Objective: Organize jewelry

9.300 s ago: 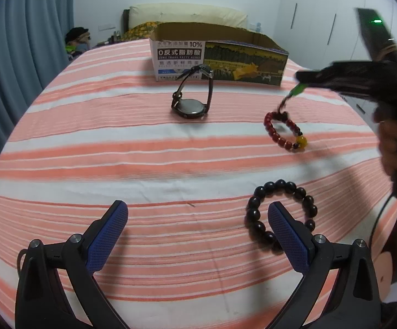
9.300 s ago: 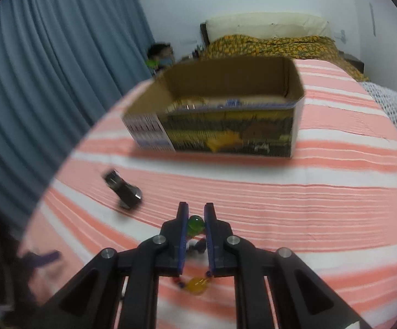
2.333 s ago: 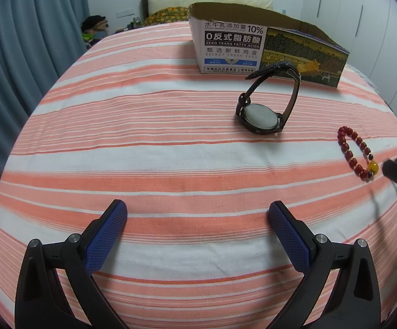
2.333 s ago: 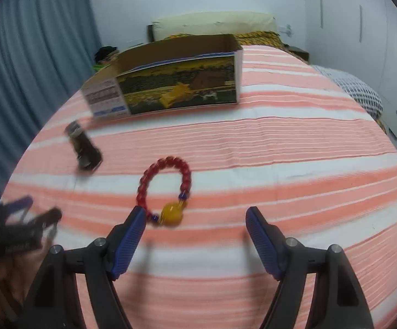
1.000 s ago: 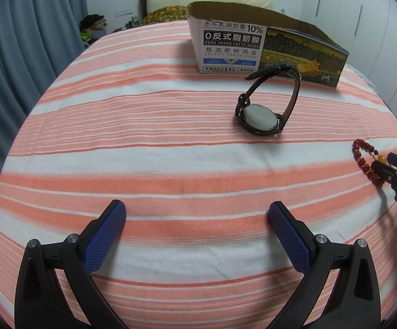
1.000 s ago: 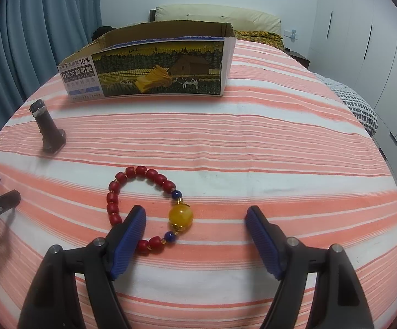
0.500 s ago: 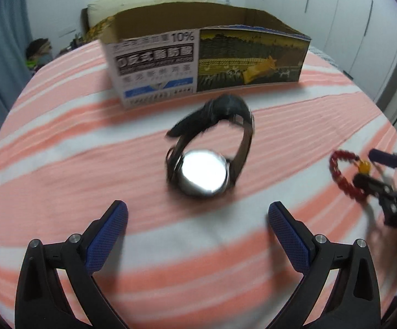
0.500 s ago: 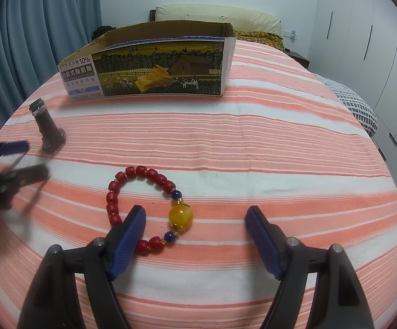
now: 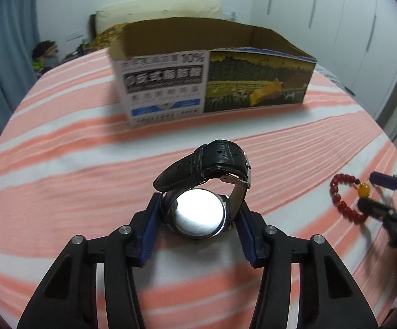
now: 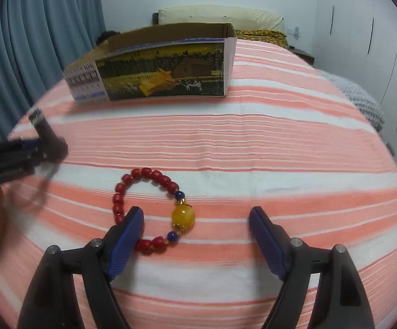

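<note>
The left gripper (image 9: 198, 216) has just been closing on the watch (image 9: 202, 192), and its blue pads now sit against the two sides of the case. The grip across the case suits a lift toward the open cardboard box (image 9: 212, 82), which stands farther back on the striped bedspread (image 9: 61, 164). The watch lies in the near centre, metal case-back up and glaring, with its black leather strap buckled into a loop arching above.

The right gripper (image 10: 197, 230) hangs over the red bead bracelet (image 10: 149, 208) with jaws wide apart. Its left pad covers part of the ring and the amber bead lies between the pads, ungripped. This looks staged for a second pickup.
</note>
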A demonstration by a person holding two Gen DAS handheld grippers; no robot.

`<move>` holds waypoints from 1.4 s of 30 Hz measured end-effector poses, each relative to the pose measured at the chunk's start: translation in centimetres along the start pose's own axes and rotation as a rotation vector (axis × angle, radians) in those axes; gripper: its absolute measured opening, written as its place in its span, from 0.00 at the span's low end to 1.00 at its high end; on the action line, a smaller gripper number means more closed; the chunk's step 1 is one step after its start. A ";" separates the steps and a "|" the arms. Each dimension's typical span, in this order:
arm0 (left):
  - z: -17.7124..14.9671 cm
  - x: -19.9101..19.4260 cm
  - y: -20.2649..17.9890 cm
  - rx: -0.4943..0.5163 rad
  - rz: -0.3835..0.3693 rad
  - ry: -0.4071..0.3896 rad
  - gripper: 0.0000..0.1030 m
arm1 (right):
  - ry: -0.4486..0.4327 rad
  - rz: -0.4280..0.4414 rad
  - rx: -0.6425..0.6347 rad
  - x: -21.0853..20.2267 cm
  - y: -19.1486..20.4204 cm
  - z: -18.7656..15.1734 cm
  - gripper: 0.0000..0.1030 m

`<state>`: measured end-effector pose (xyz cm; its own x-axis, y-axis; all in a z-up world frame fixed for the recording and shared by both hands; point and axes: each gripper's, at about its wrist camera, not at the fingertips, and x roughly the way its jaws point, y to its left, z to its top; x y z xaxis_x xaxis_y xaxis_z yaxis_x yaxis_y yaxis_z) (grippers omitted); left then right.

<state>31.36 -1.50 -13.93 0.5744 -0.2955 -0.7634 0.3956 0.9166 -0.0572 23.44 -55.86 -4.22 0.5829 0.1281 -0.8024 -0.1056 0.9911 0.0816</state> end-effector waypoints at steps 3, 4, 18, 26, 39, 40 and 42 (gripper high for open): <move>-1.1 -0.7 0.3 -0.050 0.024 0.002 0.51 | 0.005 0.019 0.035 -0.7 -0.7 -0.4 0.71; -1.4 -1.0 0.3 -0.069 0.025 0.002 0.51 | 0.009 0.017 0.036 -0.9 -0.5 -0.5 0.64; -2.4 -3.5 0.6 -0.155 0.059 -0.006 0.50 | -0.035 0.076 0.010 -3.3 0.5 0.5 0.17; -0.8 -7.8 0.9 -0.166 0.004 -0.054 0.50 | -0.114 0.155 -0.018 -8.9 0.3 3.1 0.17; 7.5 -10.6 2.3 -0.141 -0.033 -0.139 0.50 | -0.236 0.228 -0.079 -11.8 0.4 11.6 0.17; 8.4 -10.4 2.5 -0.140 -0.034 -0.141 0.50 | -0.242 0.228 -0.081 -11.7 0.5 12.3 0.17; 9.7 -10.0 2.6 -0.136 -0.038 -0.143 0.50 | -0.257 0.235 -0.086 -11.4 0.4 14.4 0.17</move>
<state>33.59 1.26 -0.20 0.6605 -0.3570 -0.6605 0.3241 0.9291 -0.1781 28.35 -56.42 13.47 0.7173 0.3680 -0.5916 -0.3214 0.9282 0.1876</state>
